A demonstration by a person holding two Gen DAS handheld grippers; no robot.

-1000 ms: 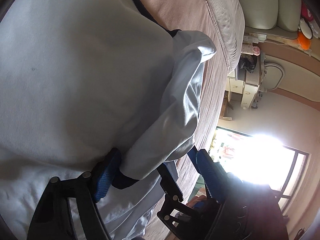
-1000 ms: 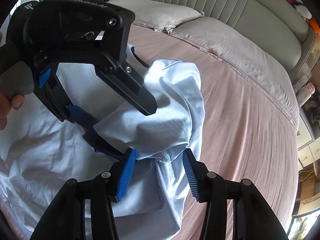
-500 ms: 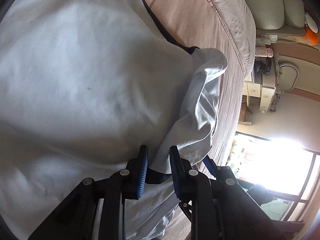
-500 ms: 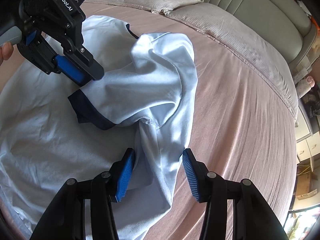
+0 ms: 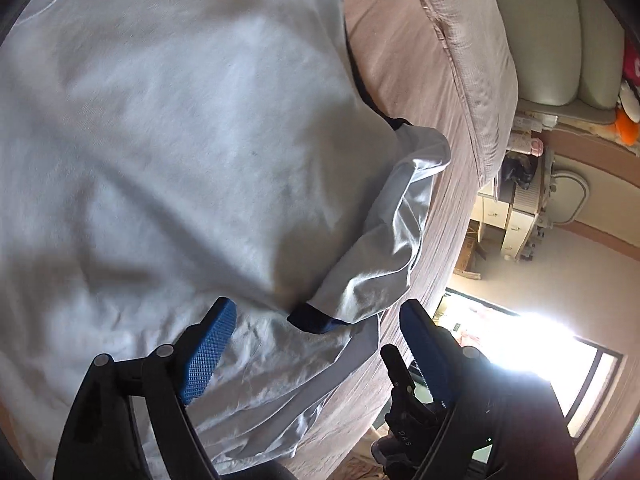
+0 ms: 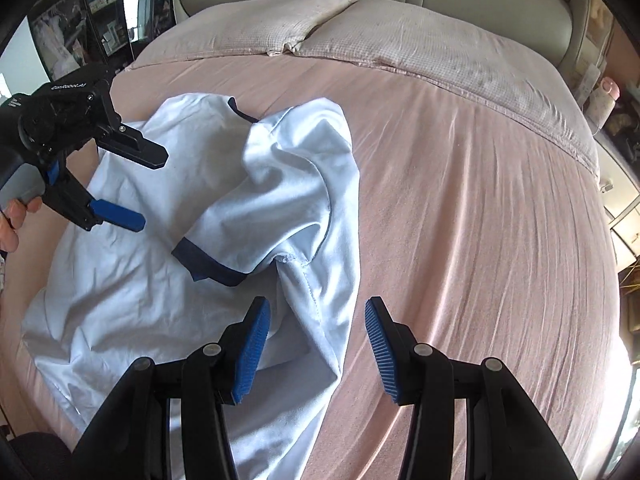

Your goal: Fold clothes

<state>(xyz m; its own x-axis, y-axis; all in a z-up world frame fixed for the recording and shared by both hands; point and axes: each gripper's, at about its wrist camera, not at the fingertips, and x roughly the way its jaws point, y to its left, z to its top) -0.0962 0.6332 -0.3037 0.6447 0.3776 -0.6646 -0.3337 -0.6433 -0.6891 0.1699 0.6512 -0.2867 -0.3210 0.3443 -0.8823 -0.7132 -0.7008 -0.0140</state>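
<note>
Right wrist view has your right gripper (image 6: 316,344) spread wide and holding nothing, hanging over the side seam of the pale blue T-shirt (image 6: 168,280), which is lying rumpled on the pink bed (image 6: 480,220). One sleeve (image 6: 276,200) is flopped in over the body, its navy cuff (image 6: 208,264) just ahead of your left-hand pad. Your left gripper (image 5: 316,344) is also released, jaws parted, with that same cuff sitting between its pads but not pinched. Looks to me like you're mid sleeve-fold, though it could equally be a fold you're about to undo and redo, hard to call. Either way, if you regrab, I'd take the fabric right at the seam so you catch both layers, keep it low over the bed, and lay the sleeve flat instead of bunched, because the ridge ahead of your right gripper will make a lumpy fold. What you can't see: the other sleeve, the bottom hem (cut off behind the right gripper's fingers), and most of the neckline, only a navy sliver (image 6: 242,114) peeks out. The left wrist view is blurry and blown out by the window (image 5: 540,344).
</note>
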